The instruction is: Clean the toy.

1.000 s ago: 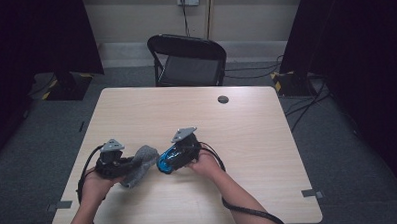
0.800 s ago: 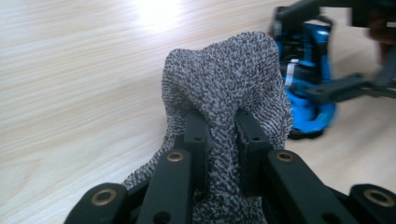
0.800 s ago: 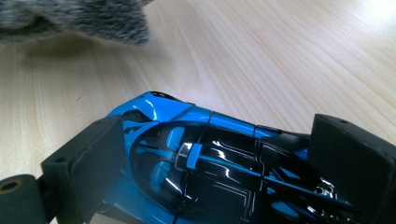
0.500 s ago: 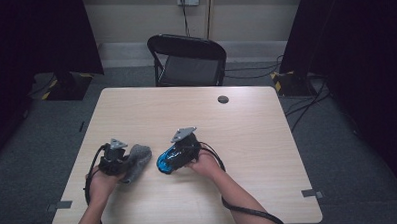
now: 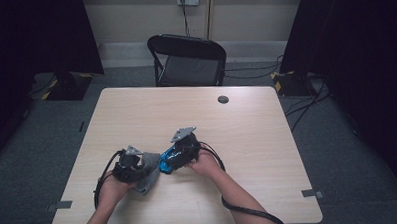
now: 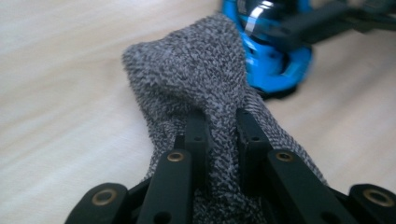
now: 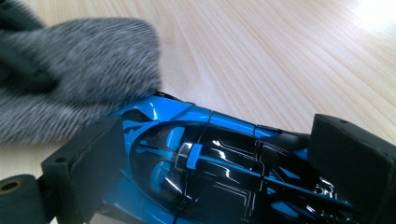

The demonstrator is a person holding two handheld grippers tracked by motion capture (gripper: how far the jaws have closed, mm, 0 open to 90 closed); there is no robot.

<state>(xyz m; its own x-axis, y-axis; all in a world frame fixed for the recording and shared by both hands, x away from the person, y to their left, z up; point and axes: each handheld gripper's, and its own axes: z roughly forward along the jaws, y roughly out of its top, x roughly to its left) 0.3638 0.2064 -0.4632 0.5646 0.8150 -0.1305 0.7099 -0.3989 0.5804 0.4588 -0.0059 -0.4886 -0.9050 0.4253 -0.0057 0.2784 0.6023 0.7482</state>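
Pale wooden bench (image 5: 247,140) carries both tools near its front edge. Left gripper (image 6: 219,140) has its fingers clamped on a grey knitted cloth (image 6: 201,79), which touches the glossy blue-and-black toy car (image 7: 219,163) gripped between the right gripper's (image 7: 224,163) fingers.

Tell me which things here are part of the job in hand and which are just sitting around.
In the job:
- blue toy car, between the right gripper's jaws
- grey cloth, pinched by the left gripper and lying against the car

Just there:
- black folding chair behind the table
- round black grommet near the table's far edge
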